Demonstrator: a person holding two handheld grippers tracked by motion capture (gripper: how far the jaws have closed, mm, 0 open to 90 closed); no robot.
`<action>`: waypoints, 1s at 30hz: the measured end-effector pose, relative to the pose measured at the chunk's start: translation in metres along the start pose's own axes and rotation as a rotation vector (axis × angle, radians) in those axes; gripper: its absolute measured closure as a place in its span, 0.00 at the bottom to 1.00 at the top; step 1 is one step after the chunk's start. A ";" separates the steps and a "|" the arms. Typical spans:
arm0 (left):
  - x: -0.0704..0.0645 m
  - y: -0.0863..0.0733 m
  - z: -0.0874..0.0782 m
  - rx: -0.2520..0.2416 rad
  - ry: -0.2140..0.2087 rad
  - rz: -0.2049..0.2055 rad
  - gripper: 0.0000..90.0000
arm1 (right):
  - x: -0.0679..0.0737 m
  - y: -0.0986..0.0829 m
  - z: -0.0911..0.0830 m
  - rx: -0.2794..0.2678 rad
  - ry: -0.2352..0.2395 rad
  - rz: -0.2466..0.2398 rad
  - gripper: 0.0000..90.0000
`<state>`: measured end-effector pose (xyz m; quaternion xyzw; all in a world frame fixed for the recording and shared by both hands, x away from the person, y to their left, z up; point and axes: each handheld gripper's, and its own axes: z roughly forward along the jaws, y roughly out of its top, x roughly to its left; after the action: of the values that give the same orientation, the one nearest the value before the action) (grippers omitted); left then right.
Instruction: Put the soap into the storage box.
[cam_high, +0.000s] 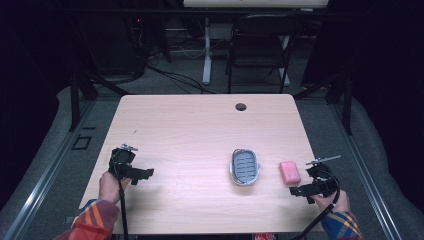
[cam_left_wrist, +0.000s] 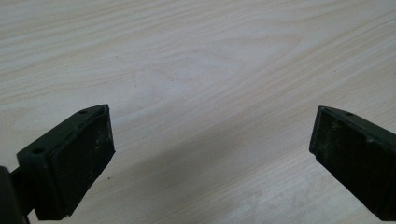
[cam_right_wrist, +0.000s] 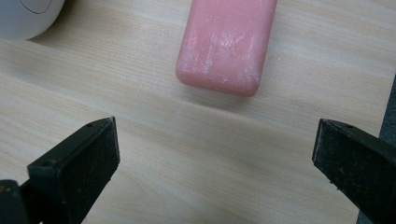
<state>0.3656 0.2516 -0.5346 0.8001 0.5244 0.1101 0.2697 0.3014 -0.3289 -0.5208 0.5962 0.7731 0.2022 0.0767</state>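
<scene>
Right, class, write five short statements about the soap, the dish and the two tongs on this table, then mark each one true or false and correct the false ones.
1. The pink soap lies inside the soap dish. False: it lies on the table, to the right of the dish.
2. The right tongs are open, with the soap ahead of them. True.
3. The left tongs grip the dish. False: they are open over bare wood.
4. The dish is empty. True.
5. The soap is blue. False: it is pink.
</scene>
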 end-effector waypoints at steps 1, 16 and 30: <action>0.000 0.000 0.000 0.000 0.000 0.000 0.00 | 0.000 0.000 0.000 0.000 0.000 0.000 0.00; 0.000 0.000 0.000 0.001 0.001 -0.001 0.00 | -0.002 0.003 -0.003 0.033 -0.005 -0.035 0.01; 0.002 -0.001 0.000 -0.007 -0.022 0.018 0.00 | -0.001 0.022 -0.011 -0.006 0.008 -0.010 0.00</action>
<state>0.3654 0.2534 -0.5352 0.8049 0.5139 0.1053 0.2774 0.3176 -0.3275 -0.5018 0.5913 0.7759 0.2063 0.0764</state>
